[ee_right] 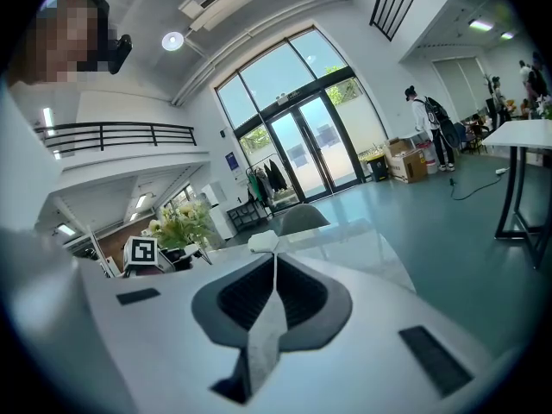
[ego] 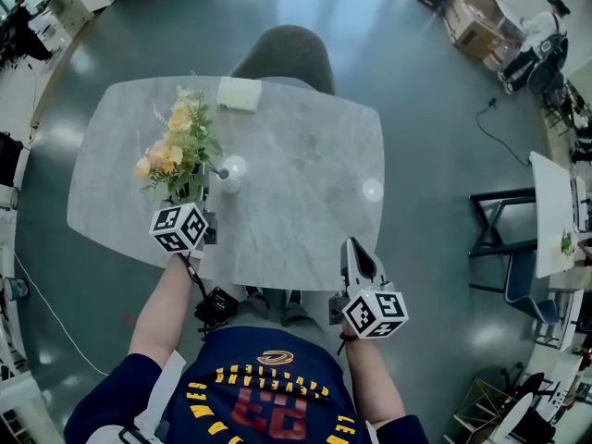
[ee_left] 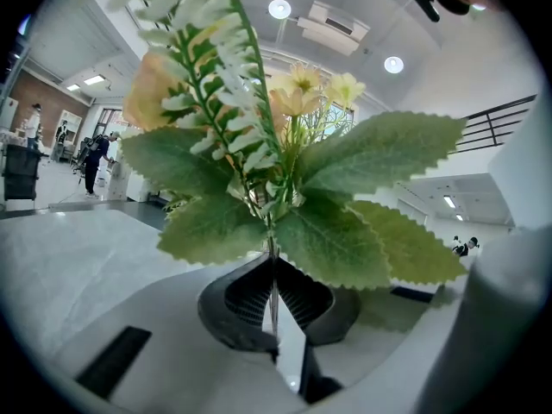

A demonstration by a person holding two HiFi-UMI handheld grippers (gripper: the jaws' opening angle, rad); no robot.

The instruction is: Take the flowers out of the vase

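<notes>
Upper left of the head view: left claw [ee_left: 273,272] pinched tight on the thin stems of the artificial flower bunch [ego: 178,146], over the marble counter [ego: 305,202]. Stem ends are hidden behind the claw's marker cube [ego: 178,228]. The small white vase [ego: 230,176] stands just right of the bunch; whether the stems sit in it cannot be told. The right claw [ee_right: 274,261] is closed on nothing, lower right at the counter's near edge.
</notes>
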